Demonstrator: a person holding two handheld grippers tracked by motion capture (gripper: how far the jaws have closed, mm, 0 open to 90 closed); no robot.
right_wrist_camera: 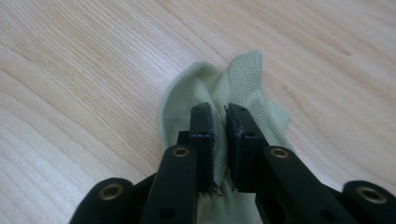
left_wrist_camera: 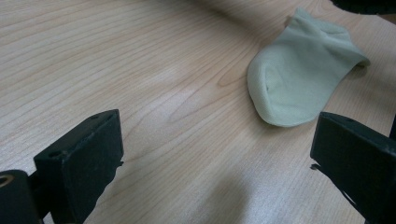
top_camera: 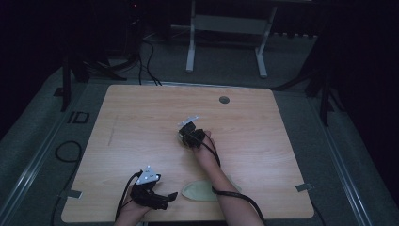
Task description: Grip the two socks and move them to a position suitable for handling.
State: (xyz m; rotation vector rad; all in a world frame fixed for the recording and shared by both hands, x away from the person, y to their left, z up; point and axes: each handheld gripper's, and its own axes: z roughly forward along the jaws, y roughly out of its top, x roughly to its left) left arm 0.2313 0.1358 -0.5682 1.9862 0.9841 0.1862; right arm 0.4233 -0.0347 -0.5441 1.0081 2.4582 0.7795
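Noted wooden table (top_camera: 141,113) serving as work surface for two pale green socks. Found left gripper (left_wrist_camera: 217,154) at near edge, jaws spread wide and holding nothing, aimed at flat sock (left_wrist_camera: 299,79) lying just ahead by the front edge; judged ready to take it. Found right gripper (right_wrist_camera: 219,126) at mid-table, jaws nearly closed, pinching bunched sock (right_wrist_camera: 187,98) near its ribbed cuff, probably the firmest hold for lifting
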